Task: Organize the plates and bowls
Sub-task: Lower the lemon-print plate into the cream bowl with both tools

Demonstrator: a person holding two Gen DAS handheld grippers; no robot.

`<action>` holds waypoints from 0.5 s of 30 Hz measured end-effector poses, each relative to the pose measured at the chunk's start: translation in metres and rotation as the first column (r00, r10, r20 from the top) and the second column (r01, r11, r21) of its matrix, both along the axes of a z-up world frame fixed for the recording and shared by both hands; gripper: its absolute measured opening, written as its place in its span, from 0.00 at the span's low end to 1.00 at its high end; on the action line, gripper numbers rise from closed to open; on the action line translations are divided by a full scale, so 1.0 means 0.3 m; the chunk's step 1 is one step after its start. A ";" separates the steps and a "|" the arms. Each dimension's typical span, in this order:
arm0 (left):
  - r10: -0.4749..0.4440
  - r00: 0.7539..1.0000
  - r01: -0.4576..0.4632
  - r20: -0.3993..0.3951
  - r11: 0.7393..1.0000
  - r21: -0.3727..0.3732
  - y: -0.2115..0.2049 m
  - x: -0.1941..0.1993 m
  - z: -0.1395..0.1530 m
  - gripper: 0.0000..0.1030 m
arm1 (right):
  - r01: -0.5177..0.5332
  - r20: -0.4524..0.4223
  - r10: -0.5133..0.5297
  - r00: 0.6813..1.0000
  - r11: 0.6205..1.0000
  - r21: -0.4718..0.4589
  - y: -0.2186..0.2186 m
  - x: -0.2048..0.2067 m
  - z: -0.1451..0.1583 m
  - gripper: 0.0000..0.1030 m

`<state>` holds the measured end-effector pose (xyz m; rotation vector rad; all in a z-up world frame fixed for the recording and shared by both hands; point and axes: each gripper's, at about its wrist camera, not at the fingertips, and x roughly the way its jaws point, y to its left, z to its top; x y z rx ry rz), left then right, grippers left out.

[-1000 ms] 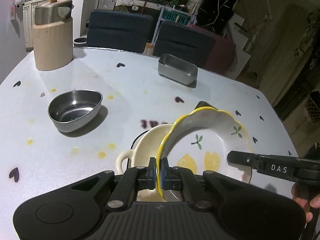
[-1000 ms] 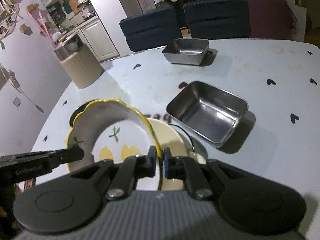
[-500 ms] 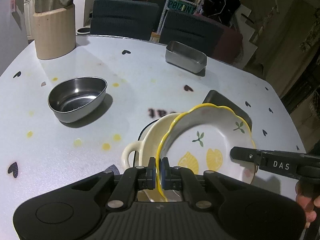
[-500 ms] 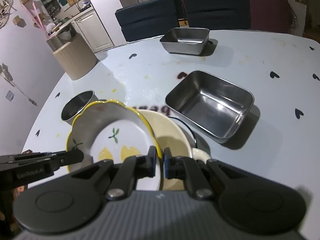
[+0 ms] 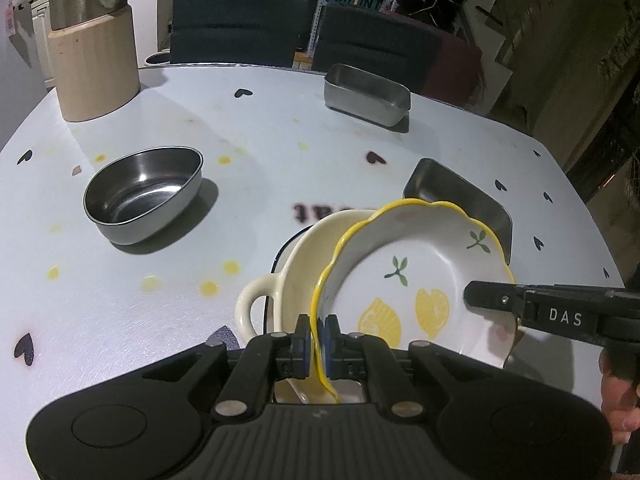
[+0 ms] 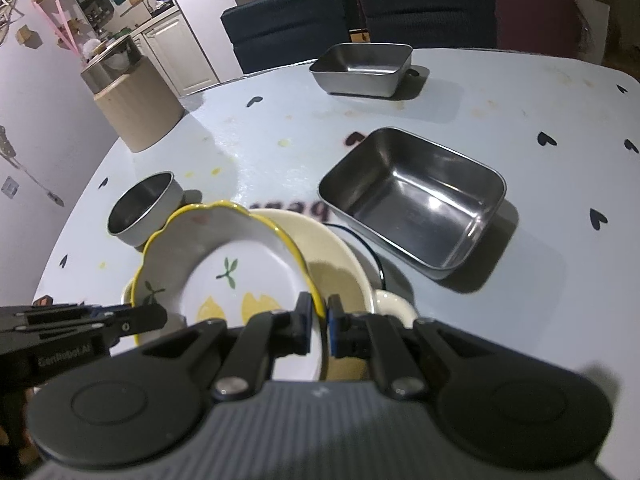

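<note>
A white lemon plate point(image 5: 416, 280) with a wavy yellow rim is held between both grippers, low over a cream two-handled bowl point(image 5: 292, 264). My left gripper point(image 5: 318, 340) is shut on the plate's left rim. My right gripper point(image 6: 320, 324) is shut on the plate's point(image 6: 240, 280) right rim. The cream bowl point(image 6: 332, 264) sits on a dark-rimmed plate point(image 6: 376, 260), mostly hidden. The right gripper's finger shows in the left wrist view point(image 5: 520, 304).
A round steel bowl point(image 5: 140, 192) sits to the left. A rectangular steel tray point(image 6: 416, 200) lies right of the cream bowl, another steel tray point(image 6: 364, 68) at the far edge. A beige canister point(image 5: 94, 48) stands far left. Chairs point(image 5: 240, 28) stand behind the table point(image 5: 280, 140).
Both grippers have lowered the lemon plate toward the cream bowl and brought it closer to level. Both grips stay shut.
</note>
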<state>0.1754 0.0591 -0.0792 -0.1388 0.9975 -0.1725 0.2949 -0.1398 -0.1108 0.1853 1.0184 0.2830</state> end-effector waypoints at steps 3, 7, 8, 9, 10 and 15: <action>-0.001 1.000 0.001 -0.002 1.000 0.000 -0.001 0.001 -0.001 0.07 | 0.001 0.001 -0.001 1.000 1.000 -0.002 0.002 -0.002 0.003 0.09; -0.002 1.000 0.002 -0.007 1.000 0.006 -0.004 0.001 -0.004 0.07 | 0.001 -0.005 -0.001 1.000 1.000 -0.008 0.004 -0.001 -0.001 0.09; -0.002 1.000 0.002 -0.010 1.000 0.008 -0.004 0.002 -0.005 0.07 | 0.000 -0.006 0.000 1.000 1.000 -0.010 0.004 0.000 -0.002 0.09; -0.001 1.000 0.001 -0.012 1.000 0.009 -0.006 0.002 -0.006 0.07 | 0.000 -0.008 0.000 1.000 1.000 -0.011 0.004 0.001 -0.004 0.09; -0.001 1.000 0.001 -0.014 1.000 0.009 -0.005 0.003 -0.007 0.07 | 0.001 -0.011 -0.001 1.000 1.000 -0.011 0.005 0.003 -0.007 0.09; -0.005 1.000 0.005 -0.018 1.000 0.009 -0.005 0.002 -0.010 0.08 | -0.001 -0.021 0.000 1.000 1.000 -0.022 0.010 0.009 -0.016 0.09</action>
